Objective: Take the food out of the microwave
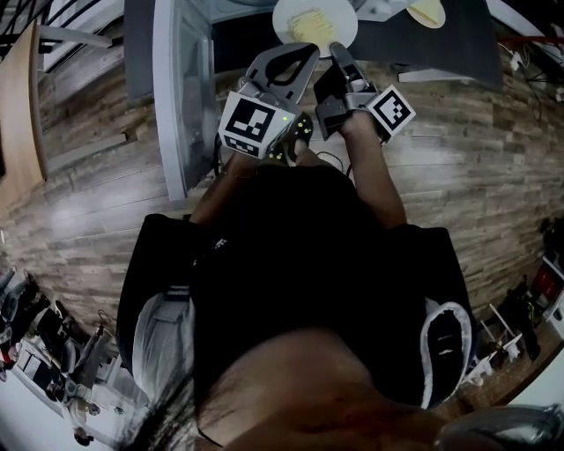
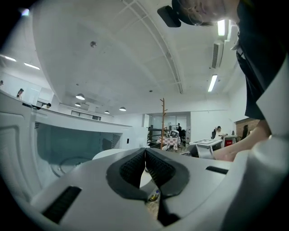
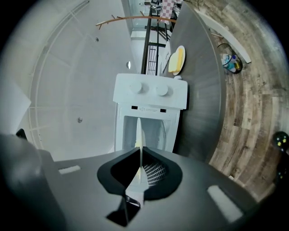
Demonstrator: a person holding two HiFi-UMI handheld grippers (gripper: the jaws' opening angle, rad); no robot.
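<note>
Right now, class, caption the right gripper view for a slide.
Right gripper shut on a white plate, edge-on, facing the microwave.

Right gripper [image 3: 141, 151] has its jaws clamped on the rim of a white plate [image 3: 138, 131], seen edge-on as a thin line. Just beyond sits the white microwave [image 3: 151, 95], two knobs, cavity open. Farther off, a second plate [image 3: 177, 61] of yellow food rests on the dark table [image 3: 198, 99].

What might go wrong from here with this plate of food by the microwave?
The right gripper pinches only the rim of the plate; it may tilt and shed the yellow food. The left gripper is shut without clearly gripping, so support looks one-sided. The open microwave door stands close on the left; a swing could clip it.
</note>
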